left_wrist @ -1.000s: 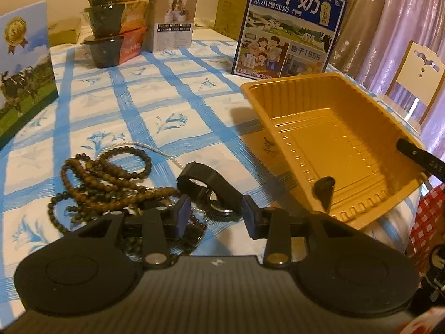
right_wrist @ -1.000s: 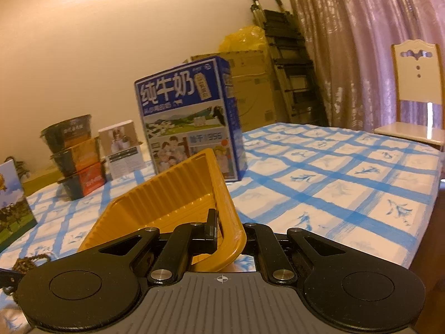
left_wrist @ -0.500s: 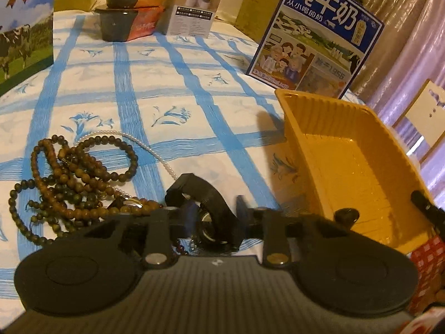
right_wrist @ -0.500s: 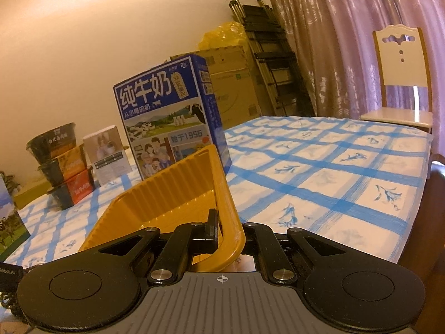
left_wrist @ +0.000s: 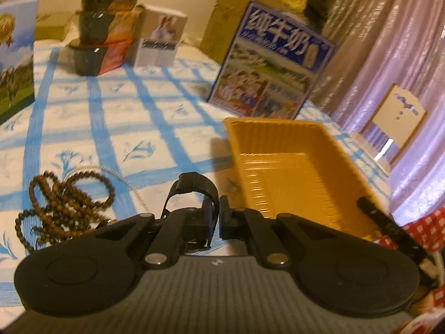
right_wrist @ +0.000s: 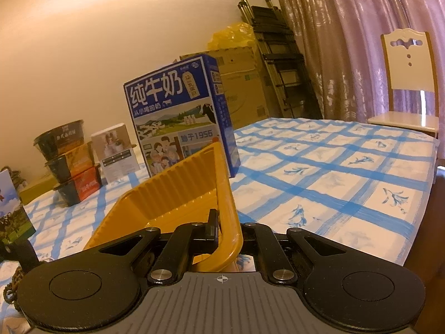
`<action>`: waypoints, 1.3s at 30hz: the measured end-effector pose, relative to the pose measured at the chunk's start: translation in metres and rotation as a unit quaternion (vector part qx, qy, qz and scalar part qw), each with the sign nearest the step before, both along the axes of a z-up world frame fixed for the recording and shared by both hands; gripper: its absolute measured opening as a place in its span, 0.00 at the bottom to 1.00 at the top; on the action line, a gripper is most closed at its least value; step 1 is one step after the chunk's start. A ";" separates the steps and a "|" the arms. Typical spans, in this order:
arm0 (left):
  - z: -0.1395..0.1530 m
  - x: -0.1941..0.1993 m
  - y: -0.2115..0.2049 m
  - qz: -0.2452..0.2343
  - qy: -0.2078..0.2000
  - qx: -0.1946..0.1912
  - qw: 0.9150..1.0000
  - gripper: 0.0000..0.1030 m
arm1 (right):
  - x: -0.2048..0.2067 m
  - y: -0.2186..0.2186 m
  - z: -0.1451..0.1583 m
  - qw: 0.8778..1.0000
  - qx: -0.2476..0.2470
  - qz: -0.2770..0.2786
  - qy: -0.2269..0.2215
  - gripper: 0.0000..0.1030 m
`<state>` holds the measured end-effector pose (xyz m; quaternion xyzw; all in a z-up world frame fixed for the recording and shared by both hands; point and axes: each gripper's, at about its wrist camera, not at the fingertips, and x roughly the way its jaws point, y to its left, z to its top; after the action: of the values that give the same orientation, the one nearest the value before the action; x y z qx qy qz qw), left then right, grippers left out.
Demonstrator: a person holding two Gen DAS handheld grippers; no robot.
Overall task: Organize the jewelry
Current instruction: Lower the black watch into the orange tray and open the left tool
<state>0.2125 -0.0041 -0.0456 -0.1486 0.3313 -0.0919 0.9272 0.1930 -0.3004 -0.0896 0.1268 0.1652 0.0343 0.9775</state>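
The left gripper pinches a black watch by its strap, lifted beside the yellow tray. The right gripper clamps the tray's rim, tilting it. Bead necklaces lie on the tablecloth. The strap grip looks thin (the watch might slip out short of the tray).

Left wrist cam: low over the blue-checked tablecloth, facing the wall. Right wrist cam: table-edge height, facing likewise; both share the ribbed yellow plastic tray.
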 end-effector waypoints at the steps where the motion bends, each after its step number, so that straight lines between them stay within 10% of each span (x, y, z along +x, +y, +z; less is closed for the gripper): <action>1: 0.005 -0.002 -0.003 -0.006 -0.007 0.003 1.000 0.03 | 0.000 0.001 0.000 1.000 0.000 0.001 -0.001 0.06; 13: 0.024 0.003 -0.072 -0.112 -0.024 -0.037 0.993 0.03 | -0.002 0.009 0.002 1.000 -0.010 0.014 -0.005 0.06; 30: -0.020 0.016 -0.100 -0.118 0.048 -0.048 0.991 0.12 | -0.002 0.010 -0.001 1.000 -0.007 0.018 -0.002 0.06; 39: -0.005 -0.008 -0.078 -0.092 0.021 0.037 0.995 0.18 | 0.000 0.008 -0.002 1.000 -0.004 0.017 0.000 0.06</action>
<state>0.2045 -0.0818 -0.0502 -0.0852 0.3662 -0.1612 0.9125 0.1933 -0.2920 -0.0920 0.1204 0.1672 0.0502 0.9772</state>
